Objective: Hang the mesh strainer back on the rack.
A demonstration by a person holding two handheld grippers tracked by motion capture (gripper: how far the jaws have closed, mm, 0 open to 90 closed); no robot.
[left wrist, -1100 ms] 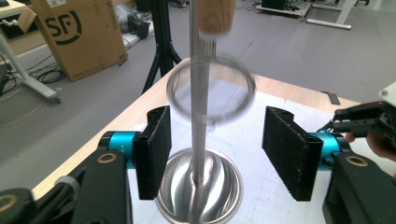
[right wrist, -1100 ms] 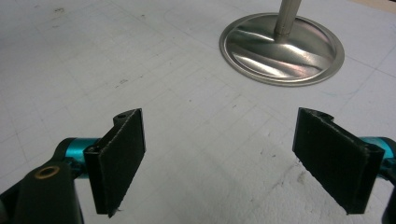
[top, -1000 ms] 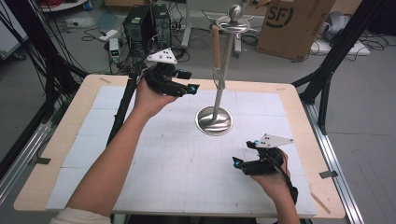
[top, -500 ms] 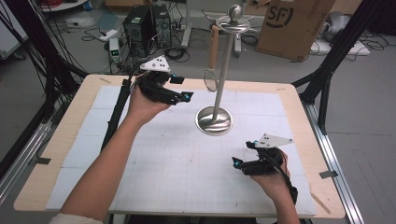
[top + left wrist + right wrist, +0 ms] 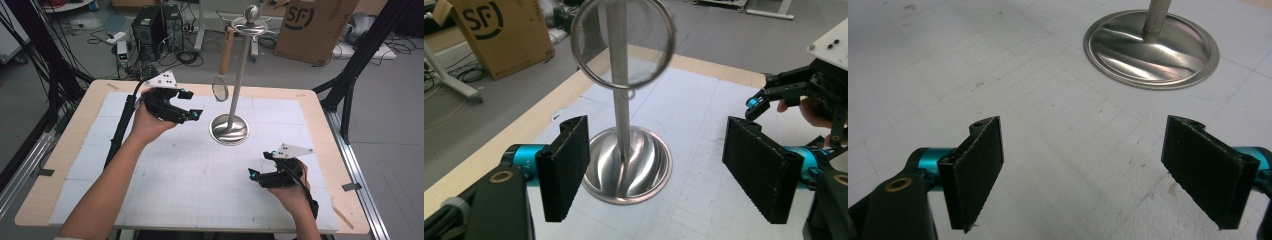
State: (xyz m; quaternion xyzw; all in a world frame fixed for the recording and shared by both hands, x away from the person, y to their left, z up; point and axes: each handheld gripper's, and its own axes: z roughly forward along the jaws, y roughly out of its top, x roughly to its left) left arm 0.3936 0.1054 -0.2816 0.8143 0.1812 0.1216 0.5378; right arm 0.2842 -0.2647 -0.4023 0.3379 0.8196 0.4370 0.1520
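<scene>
Right gripper (image 5: 260,176): held low over the white gridded mat (image 5: 165,195) near the table's near right corner; jaws spread wide with nothing between them (the right gripper view shows bare mat in the gap).
Left gripper (image 5: 189,106): raised above the far left part of the mat, pointing toward the stand; jaws wide apart and empty.
Polished steel stand with a round domed base (image 5: 229,129): base rests on the mat, toward the far edge, about midway between left and right; its thin upright pole tops out in a ball.
Small round wire-mesh strainer with a wooden handle (image 5: 220,89): hangs from the stand's top, mesh ring just left of the pole, well above the base (in the left gripper view (image 5: 624,42) it crosses the pole).
Brown cardboard box (image 5: 312,27): on the floor beyond the table's far right corner.
</scene>
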